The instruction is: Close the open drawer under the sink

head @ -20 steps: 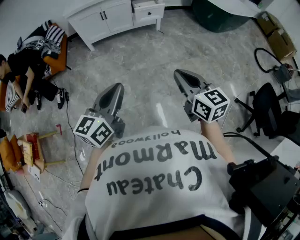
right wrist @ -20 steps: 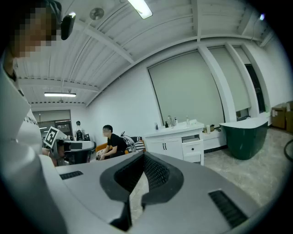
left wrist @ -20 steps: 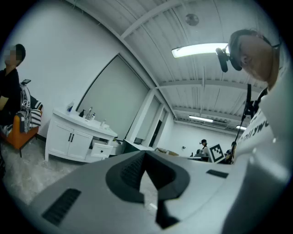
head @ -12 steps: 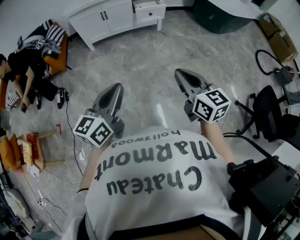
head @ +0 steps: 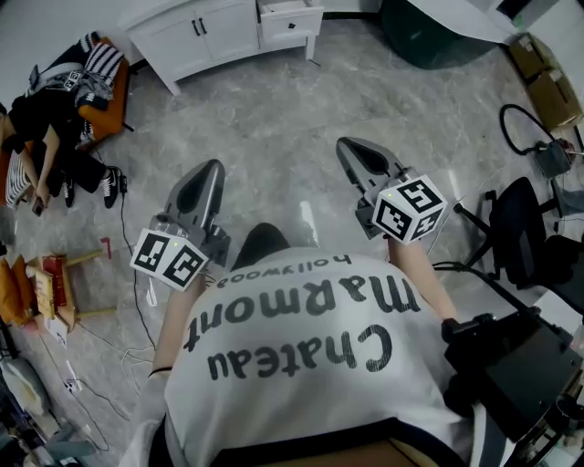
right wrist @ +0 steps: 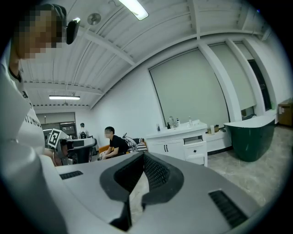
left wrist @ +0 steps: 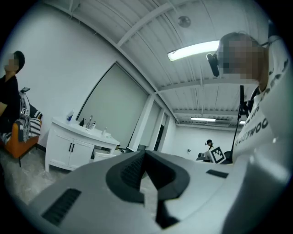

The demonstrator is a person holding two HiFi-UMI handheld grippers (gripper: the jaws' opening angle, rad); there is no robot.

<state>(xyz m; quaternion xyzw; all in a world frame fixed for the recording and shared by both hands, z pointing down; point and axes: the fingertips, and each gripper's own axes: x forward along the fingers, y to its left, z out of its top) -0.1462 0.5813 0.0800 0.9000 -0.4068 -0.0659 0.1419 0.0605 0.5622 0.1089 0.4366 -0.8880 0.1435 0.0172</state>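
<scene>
1. Left gripper [head: 208, 171]: I hold it out level in front of my chest. My fingers here are pressed together, tips meeting, with nothing between them.
2. Right gripper [head: 354, 150]: it is out beside the left one. The fingers are closed tip to tip and also empty.
3. Ahead of both tips there is only bare grey marble floor [head: 301, 109].
4. Drawer [head: 290, 18]: it is far ahead at the top edge of the head view. It stands pulled out of the white vanity cabinet [head: 196, 38], at the right end next to the double doors. It is well apart from both grippers, with no contact.
5. In the right gripper view the drawer [right wrist: 194, 148] lies beyond my fingertips and to their right. In the left gripper view the cabinet [left wrist: 68, 148] lies left of the tips.
6. Farther out, a dark green tub [right wrist: 251, 137] stands right of the cabinet. A person [head: 36, 137] sits by an orange seat at the left.
</scene>
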